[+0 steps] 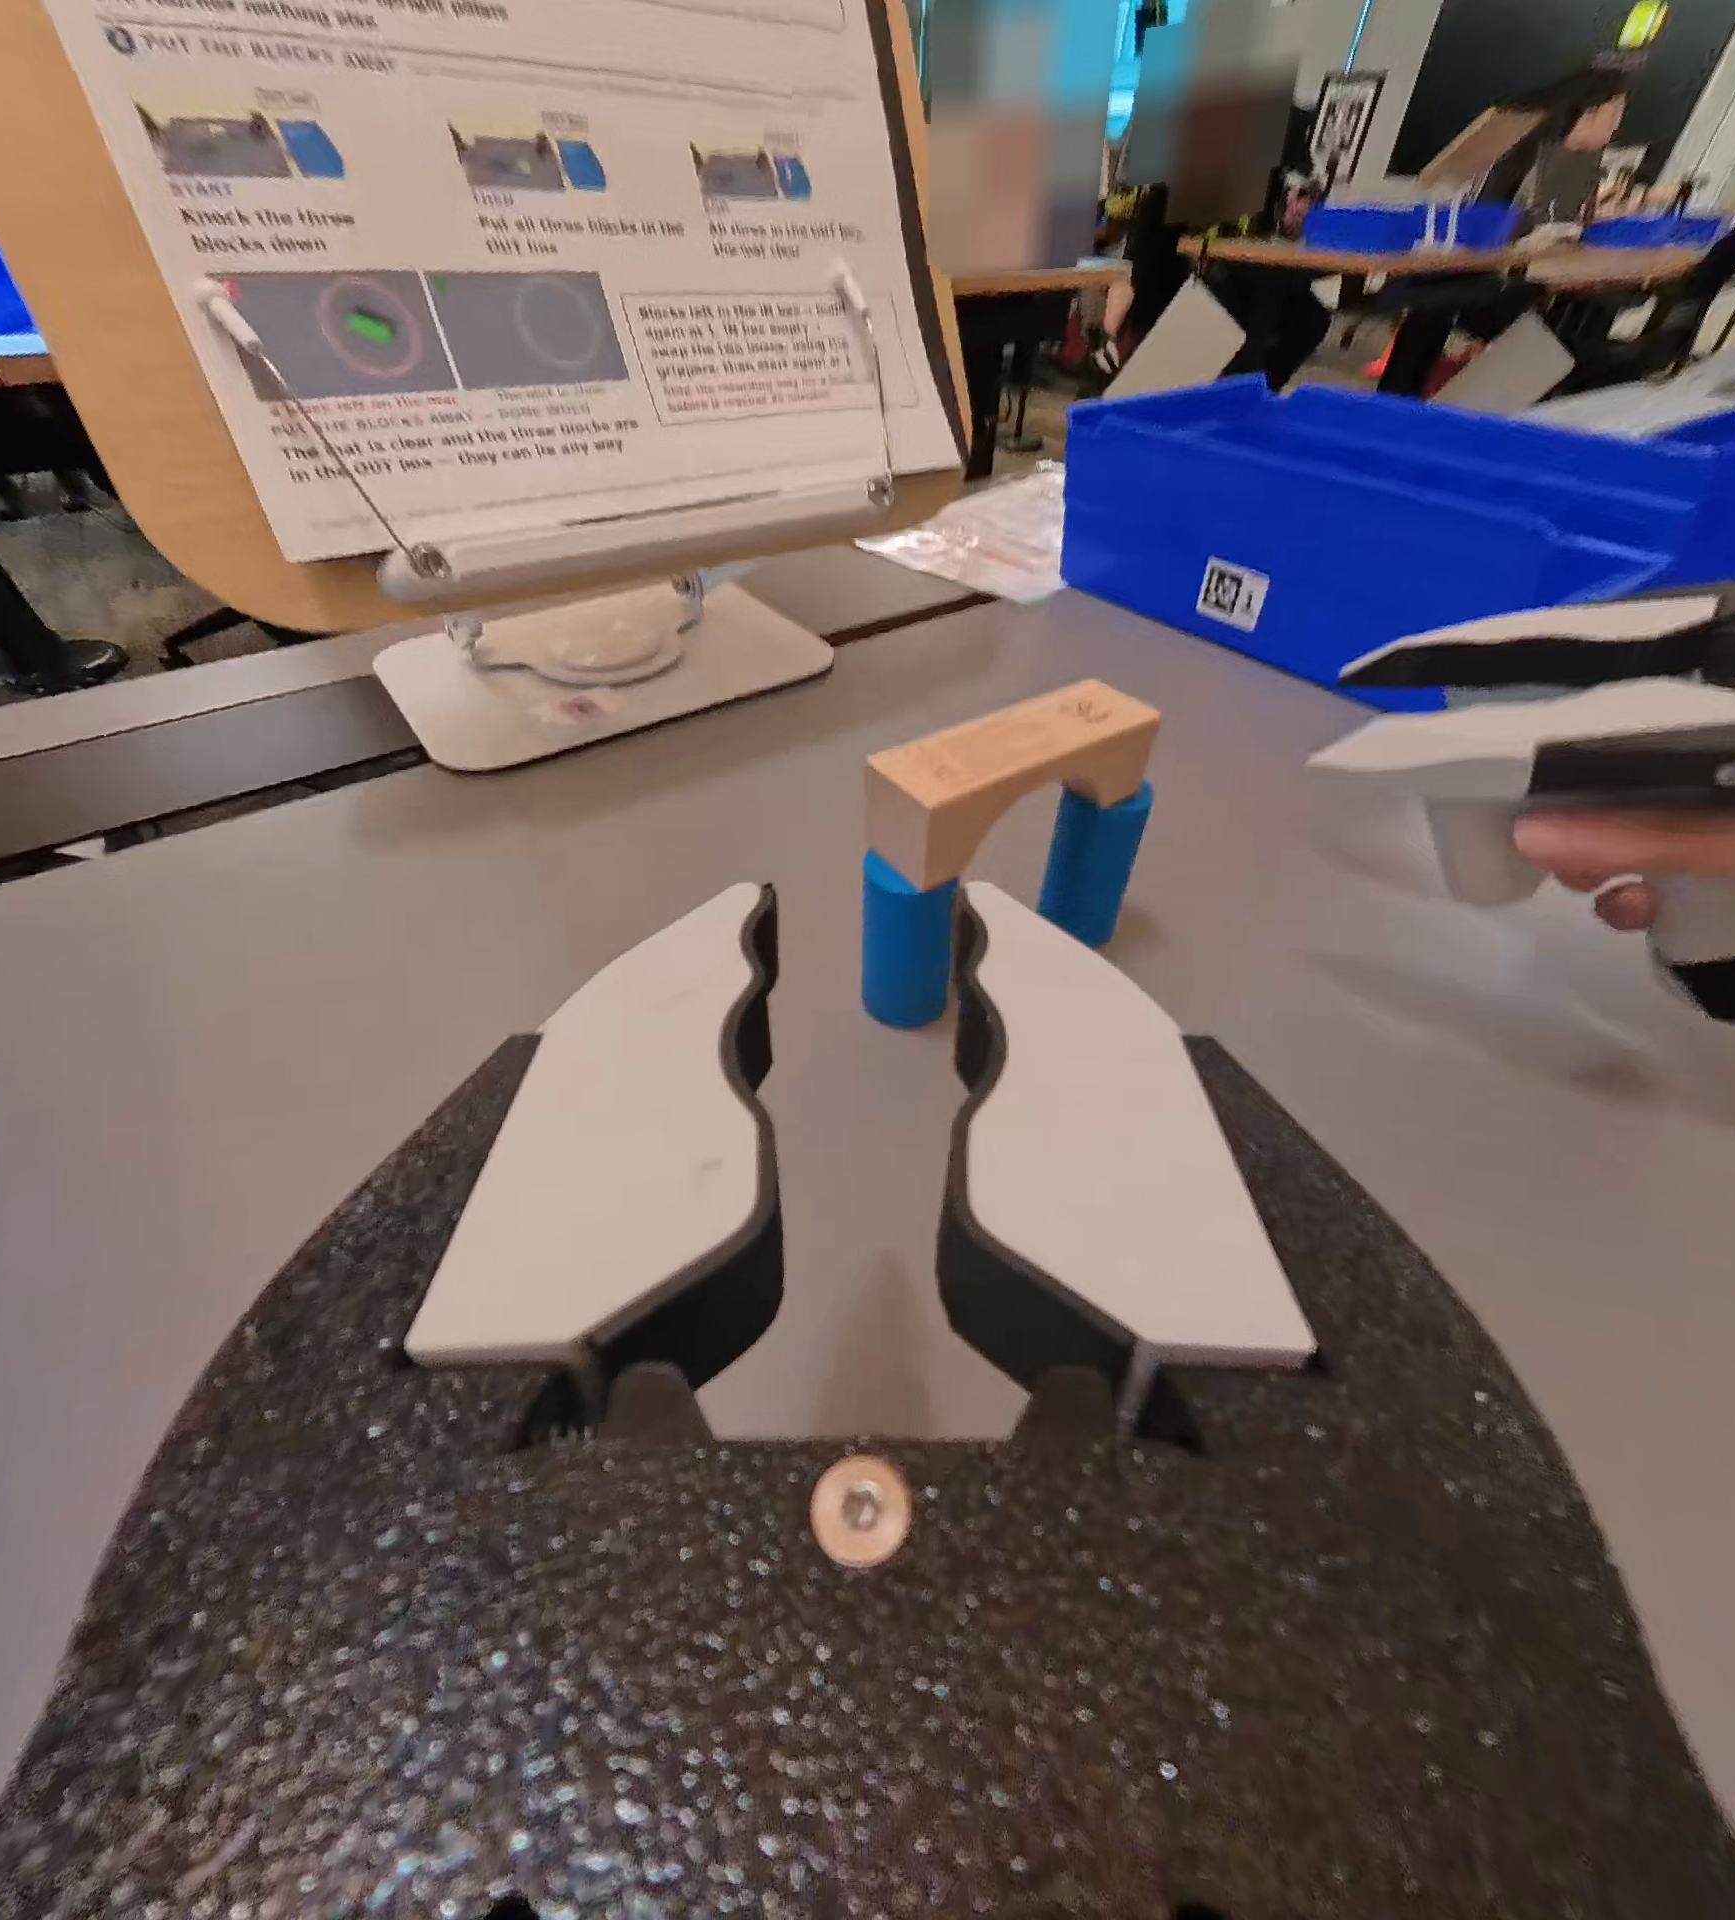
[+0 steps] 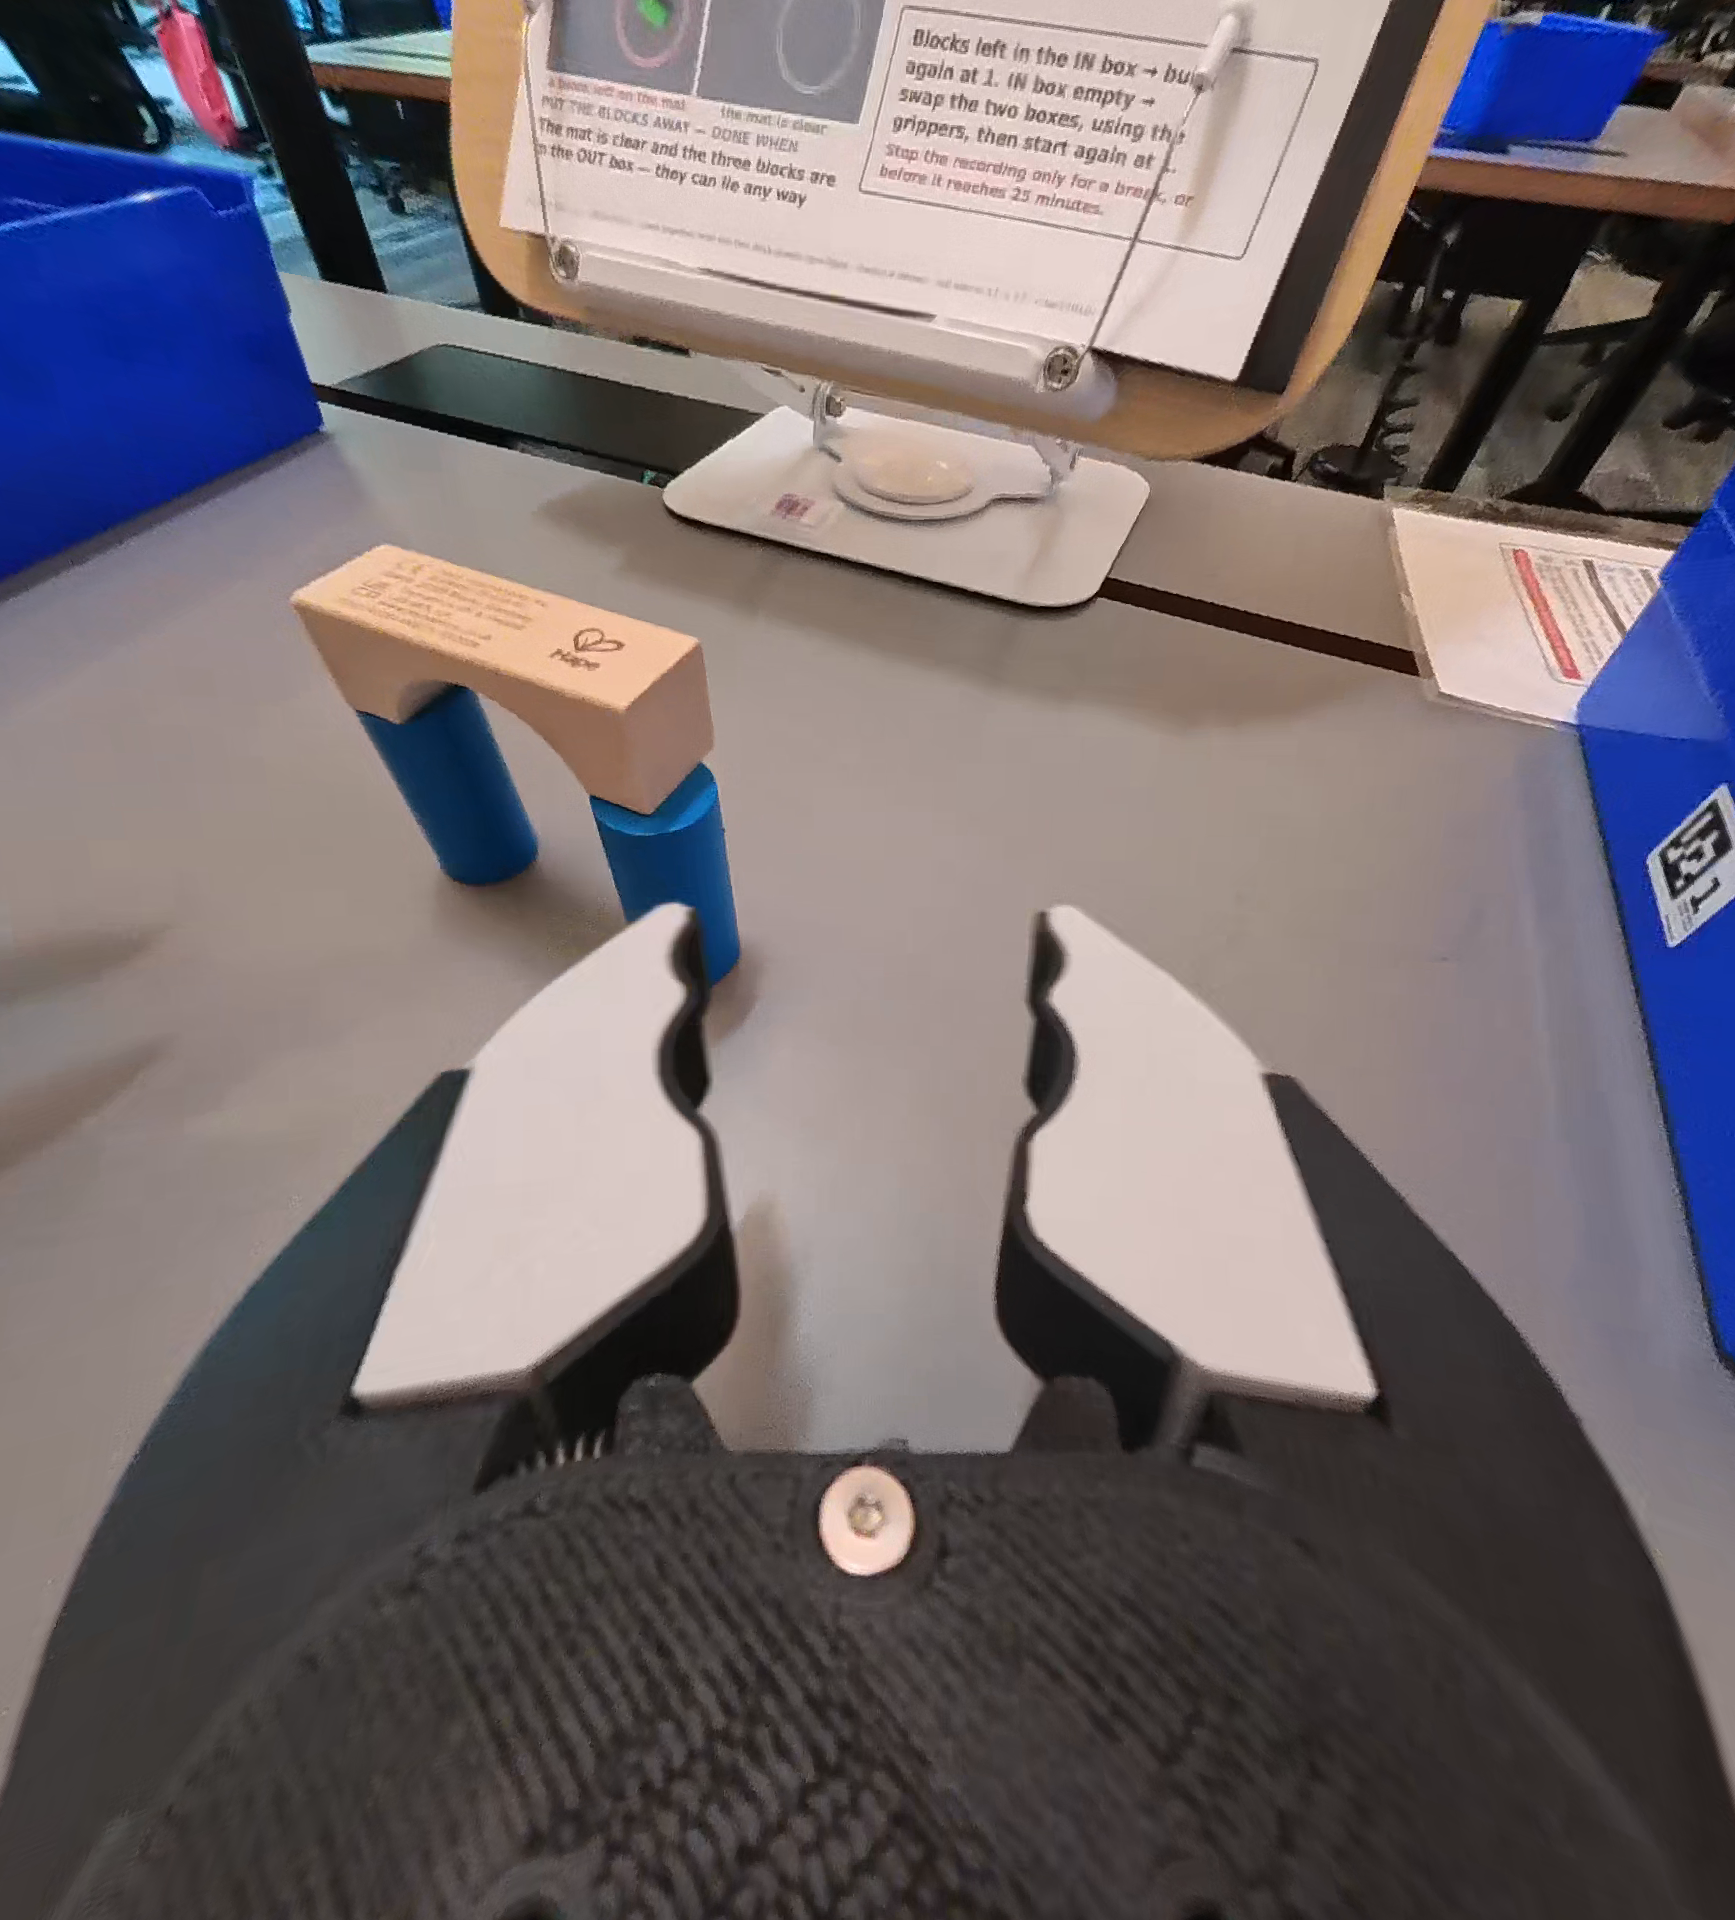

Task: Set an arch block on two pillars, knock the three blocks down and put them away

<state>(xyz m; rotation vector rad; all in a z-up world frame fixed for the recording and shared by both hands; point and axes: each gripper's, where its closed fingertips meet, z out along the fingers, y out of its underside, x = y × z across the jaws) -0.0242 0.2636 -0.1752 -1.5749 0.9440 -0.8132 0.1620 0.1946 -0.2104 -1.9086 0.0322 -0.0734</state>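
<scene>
A wooden arch block [image 1: 998,774] rests on two upright blue cylinders, a near one [image 1: 904,956] and a far one [image 1: 1097,862], on the grey table [image 1: 219,1039]. My left gripper [image 1: 865,904] is open and empty, with its tips just short of the near cylinder. My right gripper [image 2: 863,925] is open and empty. Its left fingertip [image 2: 676,935] overlaps the foot of the closer cylinder [image 2: 671,862]; the arch [image 2: 499,644] and the other cylinder [image 2: 447,790] stand to the left. In the left wrist view the right gripper [image 1: 1336,719] comes in from the right, held by a hand.
A blue bin [image 1: 1362,520] stands at the back right, also in the right wrist view [image 2: 1725,831]; another blue bin [image 2: 63,343] is at the left. A paper stand [image 1: 530,260] with a white base [image 2: 904,509] stands behind the blocks. A plastic-wrapped sheet [image 2: 1528,613] lies by the right bin. The arch [image 2: 499,644] lies around 8 cm away from my right fingertips. It turns up in the left wrist view [image 1: 1049,741] as well. The wooden arch block [image 1: 998,774] lies around 9 cm away from my left fingertips. It turns up in the right wrist view [image 2: 389,625] as well.
</scene>
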